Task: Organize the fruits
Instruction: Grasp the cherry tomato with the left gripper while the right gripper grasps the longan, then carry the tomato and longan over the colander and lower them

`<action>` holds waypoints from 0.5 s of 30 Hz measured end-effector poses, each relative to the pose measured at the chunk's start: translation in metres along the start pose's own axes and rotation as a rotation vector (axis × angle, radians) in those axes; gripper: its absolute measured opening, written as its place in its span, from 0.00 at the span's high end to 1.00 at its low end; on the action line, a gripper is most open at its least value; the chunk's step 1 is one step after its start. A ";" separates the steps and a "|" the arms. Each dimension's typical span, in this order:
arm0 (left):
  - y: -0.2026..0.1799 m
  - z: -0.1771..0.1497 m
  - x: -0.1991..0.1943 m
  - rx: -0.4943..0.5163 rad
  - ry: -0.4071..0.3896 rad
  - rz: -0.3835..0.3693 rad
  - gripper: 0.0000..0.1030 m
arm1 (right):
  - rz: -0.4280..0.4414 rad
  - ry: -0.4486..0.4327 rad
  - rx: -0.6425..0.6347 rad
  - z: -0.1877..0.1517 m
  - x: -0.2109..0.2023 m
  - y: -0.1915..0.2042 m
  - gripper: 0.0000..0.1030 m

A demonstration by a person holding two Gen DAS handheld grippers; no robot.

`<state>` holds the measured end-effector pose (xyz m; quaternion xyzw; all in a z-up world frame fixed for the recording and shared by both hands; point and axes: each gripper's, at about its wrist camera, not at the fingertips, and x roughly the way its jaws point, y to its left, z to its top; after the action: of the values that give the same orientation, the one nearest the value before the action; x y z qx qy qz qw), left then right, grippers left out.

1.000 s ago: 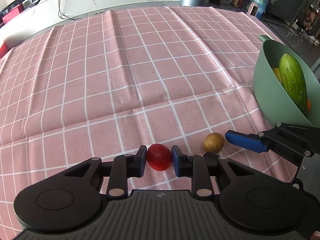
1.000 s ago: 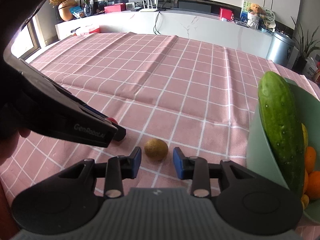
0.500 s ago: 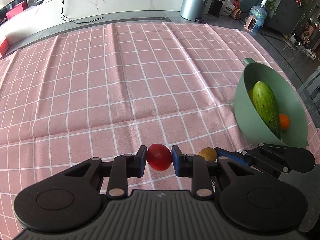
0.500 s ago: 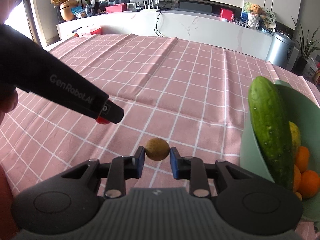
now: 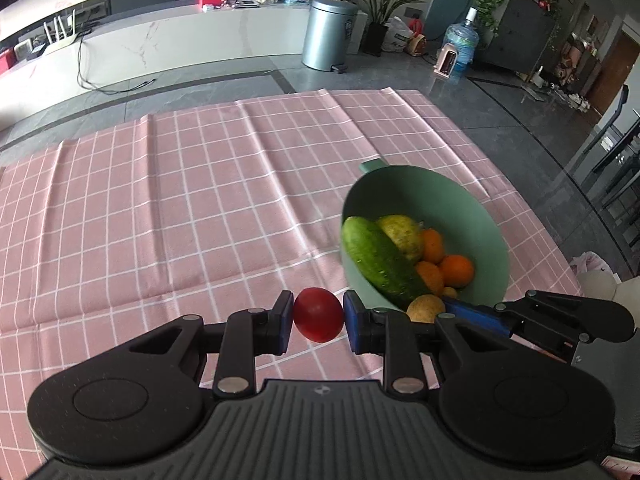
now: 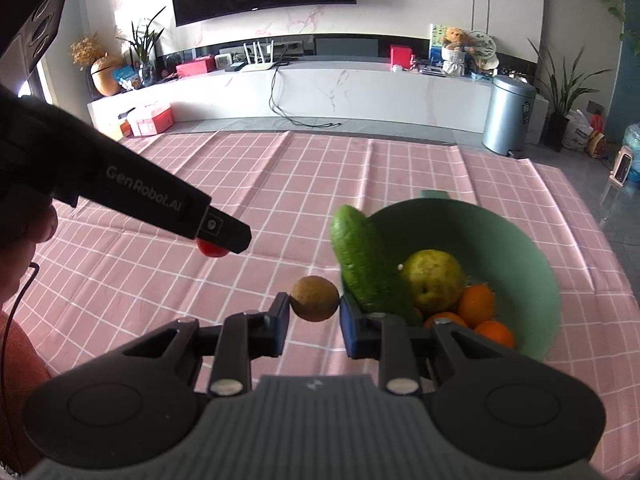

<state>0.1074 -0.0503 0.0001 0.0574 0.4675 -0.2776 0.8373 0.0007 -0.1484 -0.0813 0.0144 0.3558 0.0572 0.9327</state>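
Both grippers are mid-carry: the left gripper (image 5: pixel 318 315) clamps a round red fruit (image 5: pixel 318 314), the right gripper (image 6: pixel 314 299) a small brown fruit (image 6: pixel 314 298). Next comes release over the pale green plastic bowl (image 6: pixel 532 264) at two o'clock.

Bright daylight, window glare upper left, fisheye-bent edges, slight blur.

White lettering "GenRobot.AI" along the black side of the left tool (image 6: pixel 216 246), left of the frame, nothing else legible
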 end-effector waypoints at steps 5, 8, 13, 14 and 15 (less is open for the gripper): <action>-0.042 0.014 0.006 0.082 -0.010 -0.025 0.71 | -0.083 -0.025 0.033 0.000 -0.019 -0.036 0.78; -0.066 0.024 0.015 0.127 -0.011 -0.035 0.71 | -0.130 -0.036 0.052 0.001 -0.025 -0.059 0.78; -0.098 0.039 0.038 0.193 0.005 -0.044 0.71 | -0.170 -0.031 0.062 0.001 -0.025 -0.087 0.78; -0.104 0.042 0.043 0.204 0.012 -0.040 0.71 | -0.171 -0.029 0.063 0.001 -0.023 -0.091 0.78; -0.107 0.043 0.047 0.211 0.017 -0.037 0.71 | -0.169 -0.023 0.066 0.001 -0.020 -0.096 0.78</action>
<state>0.1036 -0.1750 0.0033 0.1388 0.4437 -0.3400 0.8175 -0.0040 -0.2458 -0.0737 0.0156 0.3467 -0.0334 0.9373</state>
